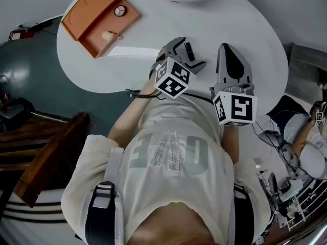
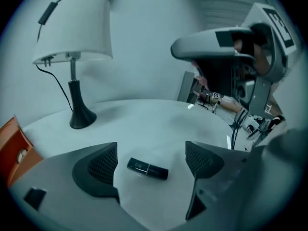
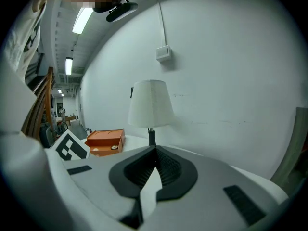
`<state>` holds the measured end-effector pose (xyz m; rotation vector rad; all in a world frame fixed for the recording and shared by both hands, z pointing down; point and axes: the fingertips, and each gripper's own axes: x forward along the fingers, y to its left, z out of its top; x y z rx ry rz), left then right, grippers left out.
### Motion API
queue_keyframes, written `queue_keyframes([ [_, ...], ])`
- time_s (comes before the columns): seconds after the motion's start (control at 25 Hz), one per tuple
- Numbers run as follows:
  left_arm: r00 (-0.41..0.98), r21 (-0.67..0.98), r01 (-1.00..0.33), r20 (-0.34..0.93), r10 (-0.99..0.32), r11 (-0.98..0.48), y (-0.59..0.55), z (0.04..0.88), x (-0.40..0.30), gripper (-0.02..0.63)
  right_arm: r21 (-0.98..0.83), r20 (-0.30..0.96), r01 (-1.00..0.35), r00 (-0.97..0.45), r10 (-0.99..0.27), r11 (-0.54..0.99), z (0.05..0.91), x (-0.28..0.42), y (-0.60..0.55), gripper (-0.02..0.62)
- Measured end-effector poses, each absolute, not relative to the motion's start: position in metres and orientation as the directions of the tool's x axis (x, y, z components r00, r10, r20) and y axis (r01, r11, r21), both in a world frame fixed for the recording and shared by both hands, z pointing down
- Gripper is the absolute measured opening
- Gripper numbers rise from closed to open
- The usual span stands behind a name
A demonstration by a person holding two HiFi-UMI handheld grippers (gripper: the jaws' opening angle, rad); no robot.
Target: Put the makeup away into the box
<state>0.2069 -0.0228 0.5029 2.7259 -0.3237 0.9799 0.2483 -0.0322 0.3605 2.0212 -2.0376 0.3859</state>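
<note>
A small black makeup tube (image 2: 147,169) lies flat on the round white table (image 1: 153,45). My left gripper (image 2: 151,158) is open, one jaw on each side of the tube and neither pad touching it. In the head view the left gripper (image 1: 187,53) hovers over the table's near edge. My right gripper (image 3: 155,153) is shut with nothing in it, and it is held just right of the left one (image 1: 228,49). The open orange box (image 1: 84,14) stands at the table's far left, with a round compact (image 1: 119,11) and a small pale item (image 1: 108,35) inside. The box (image 3: 103,138) also shows left of the lamp in the right gripper view.
A white-shaded lamp (image 2: 72,28) on a dark foot stands at the back of the table, near the wall. Dark wooden furniture (image 1: 46,157) is on the floor at the left. Another person's arm (image 1: 306,137) and cables (image 1: 276,137) are at the right.
</note>
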Motion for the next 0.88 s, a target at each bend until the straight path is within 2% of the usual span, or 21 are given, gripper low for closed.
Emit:
queue_keyframes([
  [0.44,0.630,0.089,-0.186,0.775,-0.049,-0.978,-0.015,0.570,0.211,0.420,0.021,0.377,-1.000,-0.003,-0.926,0.011,0.378,0.261,-0.022,0.005],
  [0.72,0.611,0.066,-0.169,0.790,-0.052,-0.983,-0.021,0.572,0.208,0.417,0.019,0.372,-0.999,-0.022,-0.928,0.032,0.378,0.259,-0.030,0.005],
  [0.8,0.611,0.069,-0.147,0.791,-0.036,-0.987,-0.023,0.571,0.207,0.379,0.019,0.370,-0.999,-0.026,-0.929,0.036,0.378,0.257,-0.032,0.005],
  [0.88,0.614,0.069,-0.130,0.789,-0.026,-0.989,-0.024,0.571,0.206,0.377,0.019,0.370,-0.999,-0.028,-0.929,0.038,0.379,0.255,-0.032,0.005],
])
